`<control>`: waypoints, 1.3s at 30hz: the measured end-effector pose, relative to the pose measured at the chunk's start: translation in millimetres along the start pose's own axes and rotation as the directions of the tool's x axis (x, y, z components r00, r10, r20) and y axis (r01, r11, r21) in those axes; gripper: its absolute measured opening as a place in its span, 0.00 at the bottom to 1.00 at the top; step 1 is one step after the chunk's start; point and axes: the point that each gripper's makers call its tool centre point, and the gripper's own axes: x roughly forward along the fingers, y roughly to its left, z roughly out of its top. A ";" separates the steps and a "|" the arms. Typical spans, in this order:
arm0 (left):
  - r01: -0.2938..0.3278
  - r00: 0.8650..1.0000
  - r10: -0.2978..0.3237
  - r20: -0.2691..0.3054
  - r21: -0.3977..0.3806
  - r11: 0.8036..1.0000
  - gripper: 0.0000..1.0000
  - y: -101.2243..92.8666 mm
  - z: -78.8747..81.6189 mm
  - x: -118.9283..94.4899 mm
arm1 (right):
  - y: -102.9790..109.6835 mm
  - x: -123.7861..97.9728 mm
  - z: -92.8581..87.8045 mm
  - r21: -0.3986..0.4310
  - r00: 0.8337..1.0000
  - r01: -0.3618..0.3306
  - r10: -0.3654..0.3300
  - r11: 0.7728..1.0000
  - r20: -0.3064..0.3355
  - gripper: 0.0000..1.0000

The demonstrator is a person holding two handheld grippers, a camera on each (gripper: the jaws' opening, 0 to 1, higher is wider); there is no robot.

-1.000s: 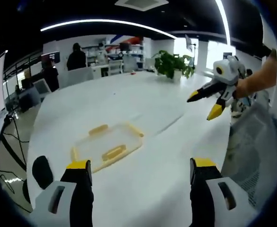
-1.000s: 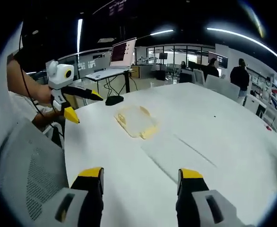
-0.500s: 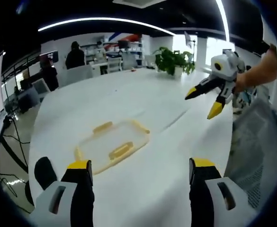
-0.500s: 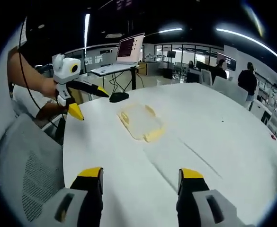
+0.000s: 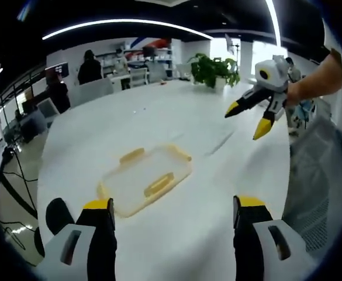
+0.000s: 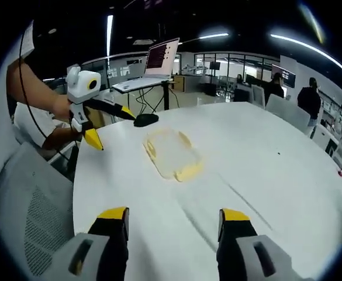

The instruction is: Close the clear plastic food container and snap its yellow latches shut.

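Open office, big white round surface (image 5: 176,123). Clear plastic food container (image 5: 145,180) with yellow latches (image 5: 158,185) flat on it, lid on, ahead of left tool (image 5: 169,212). Left tool wide open, empty, above the near edge. Right tool (image 6: 173,218) likewise spread and empty, well apart from container (image 6: 171,153).

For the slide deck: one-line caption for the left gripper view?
Open left gripper faces the clear container with yellow latches on the white table; right gripper hovers open.
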 end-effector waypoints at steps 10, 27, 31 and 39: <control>0.009 1.000 -0.009 -0.026 0.013 1.000 0.80 11.9 -4.7 4.7 | -3.7 16.3 16.4 -0.002 1.000 -0.022 0.022 1.000 0.004 0.60; 0.012 0.998 -0.010 -0.055 0.040 0.999 0.78 34.7 -9.5 9.9 | -9.3 42.1 41.7 -0.043 0.999 -0.053 0.053 0.998 0.007 0.59; 0.020 0.998 -0.016 -0.068 0.062 0.998 0.78 39.6 -10.6 11.5 | -8.2 49.6 46.5 -0.065 0.998 -0.064 0.065 0.996 0.002 0.59; 0.048 0.994 -0.035 -0.108 0.118 0.992 0.76 49.2 -13.9 16.7 | -7.1 63.0 52.6 -0.106 0.996 -0.090 0.089 0.990 -0.019 0.59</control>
